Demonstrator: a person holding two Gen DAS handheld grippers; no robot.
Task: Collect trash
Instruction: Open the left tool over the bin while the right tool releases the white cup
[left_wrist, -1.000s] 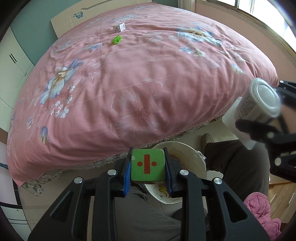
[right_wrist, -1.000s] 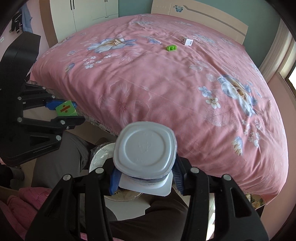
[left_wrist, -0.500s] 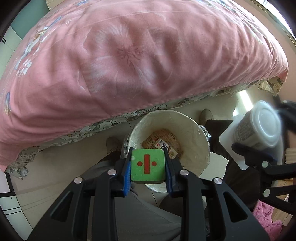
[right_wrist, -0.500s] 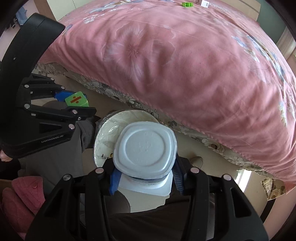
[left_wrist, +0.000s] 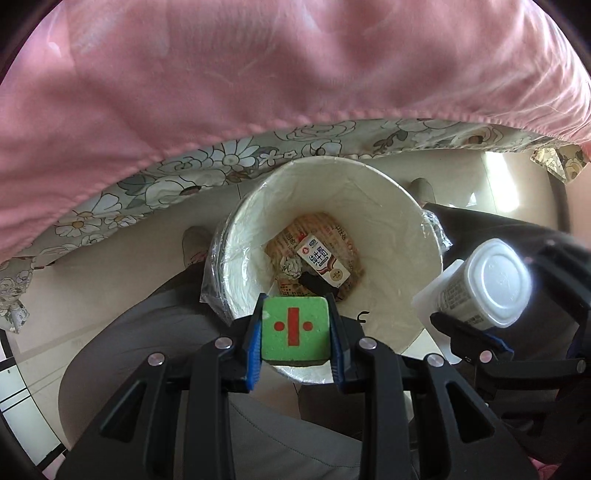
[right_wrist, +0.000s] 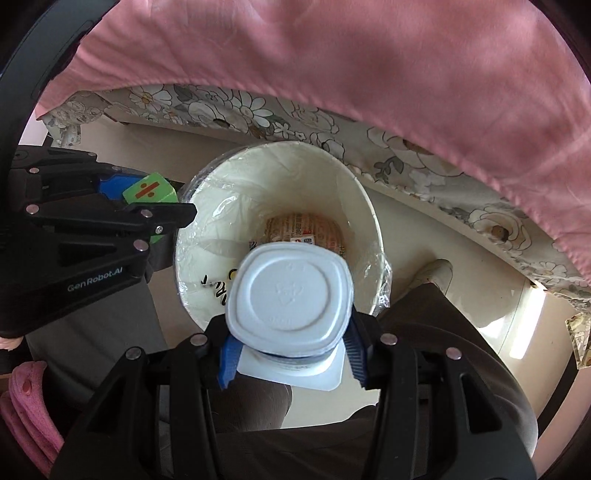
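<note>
My left gripper is shut on a green cube with a red division sign, held over the near rim of a white lined trash bin. My right gripper is shut on a white plastic yogurt cup, bottom facing the camera, above the bin. In the left wrist view the cup hangs just right of the bin. In the right wrist view the cube sits at the bin's left rim. A milk carton and wrappers lie at the bin's bottom.
The pink bedspread with a floral skirt overhangs right behind the bin. A person's grey trouser legs flank the bin, with a shoe on the pale floor. A pink cloth lies at lower left.
Both grippers have dropped from above the bed down toward the bin and tilted downward. The bin now fills the middle of both views; the cube and cup stay gripped.
</note>
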